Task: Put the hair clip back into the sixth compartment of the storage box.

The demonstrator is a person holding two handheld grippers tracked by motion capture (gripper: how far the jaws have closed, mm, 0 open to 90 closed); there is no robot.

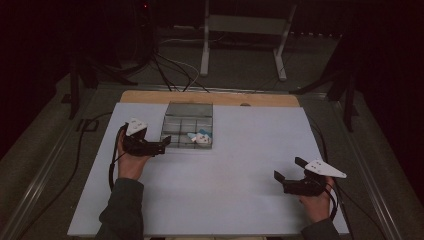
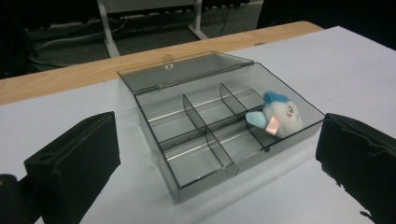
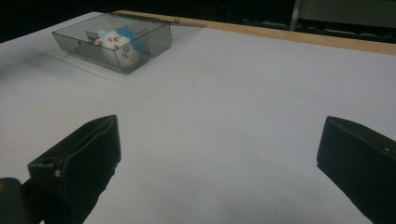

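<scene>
On the left, the left tongs (image 1: 164, 143) sit in the person's left hand (image 1: 131, 162) over the white worktop (image 1: 240, 165), their black jaws spread wide and holding nothing. Their tips point at the near left corner of the clear smoky-grey plastic organiser box with inner dividers (image 1: 189, 125), which lies just ahead of them. In the left gripper view that box (image 2: 219, 126) sits between and beyond the two jaws, its lid folded back flat behind it toward the bare wooden strip (image 2: 93, 70) along the worktop's far edge. A small white plush toy with a blue tuft and pale blue ear (image 2: 276, 119) rests in the box's near compartment on the side away from the left tongs; in the high view the toy (image 1: 200, 137) shows at the near right corner of the box.

Further right, well apart from the box, the right tongs (image 1: 289, 170) are held by the right hand (image 1: 317, 200) low over the worktop, jaws likewise spread and empty. In the right gripper view, the box (image 3: 114, 39) and plush toy (image 3: 119, 46) lie far ahead, to the left of the jaws, with bare white worktop (image 3: 243, 116) between.
</scene>
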